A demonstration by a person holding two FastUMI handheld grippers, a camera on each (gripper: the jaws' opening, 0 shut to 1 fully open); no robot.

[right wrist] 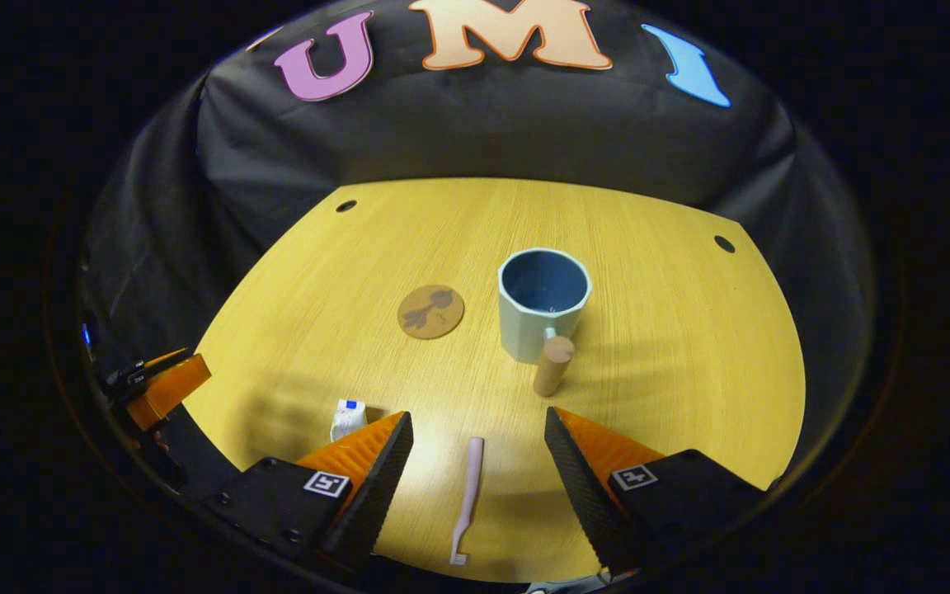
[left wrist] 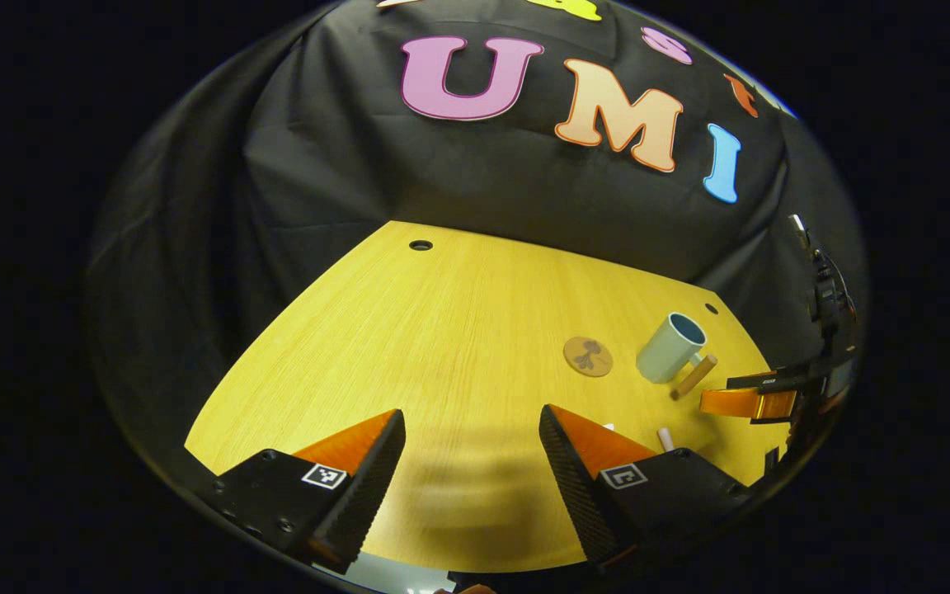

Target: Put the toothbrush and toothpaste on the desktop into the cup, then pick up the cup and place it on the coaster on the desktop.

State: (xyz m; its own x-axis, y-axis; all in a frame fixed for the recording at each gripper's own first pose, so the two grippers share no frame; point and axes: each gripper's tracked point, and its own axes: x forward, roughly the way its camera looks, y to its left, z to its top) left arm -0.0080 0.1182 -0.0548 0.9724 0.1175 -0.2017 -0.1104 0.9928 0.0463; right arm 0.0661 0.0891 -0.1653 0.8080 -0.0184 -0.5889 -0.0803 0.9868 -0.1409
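Both grippers are hovering with jaws spread: the right gripper [right wrist: 475, 462] over the slim toothbrush [right wrist: 467, 499], the left gripper [left wrist: 471, 462] nearer the round coaster [left wrist: 588, 355]; the faceted cup [right wrist: 543, 301] is standing farther back.

One cup [right wrist: 543, 304] is counted at frame centre of the right gripper view, one coaster [right wrist: 430, 311] to its left, one toothbrush [right wrist: 467, 499] at the bottom centre, and one toothpaste tube [right wrist: 348, 418] at lower left. Two holes are noted in the table [right wrist: 689, 330], upper left [right wrist: 346, 205] and upper right [right wrist: 723, 243].
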